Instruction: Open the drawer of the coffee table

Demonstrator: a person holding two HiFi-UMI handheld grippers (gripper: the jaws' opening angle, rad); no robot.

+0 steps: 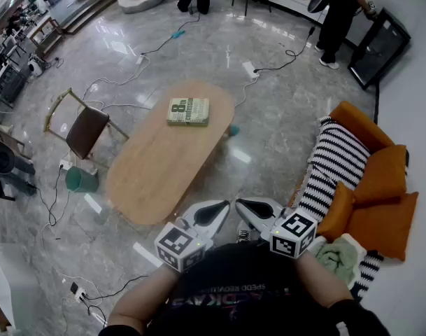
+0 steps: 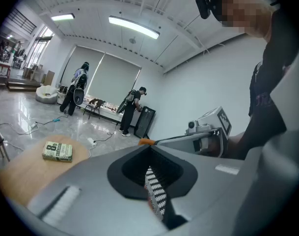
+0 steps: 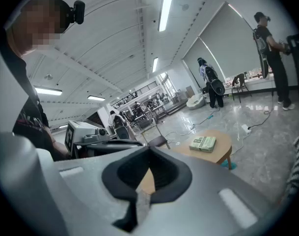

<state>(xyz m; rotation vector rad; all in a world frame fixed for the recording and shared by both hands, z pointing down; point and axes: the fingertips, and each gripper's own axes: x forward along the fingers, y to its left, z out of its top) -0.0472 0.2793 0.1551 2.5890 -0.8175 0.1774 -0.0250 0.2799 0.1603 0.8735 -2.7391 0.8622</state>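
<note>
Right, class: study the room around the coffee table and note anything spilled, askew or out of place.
Nothing looks spilled or broken. The untidy part is the floor: loose cables and a power strip trail across it beyond the coffee table. The book lies flat on the table's far end.

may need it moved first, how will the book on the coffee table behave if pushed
The book lies flat and thick: probably slides, unlikely to tip or roll. The coffee table looks smooth, so it may slide easily.
</note>
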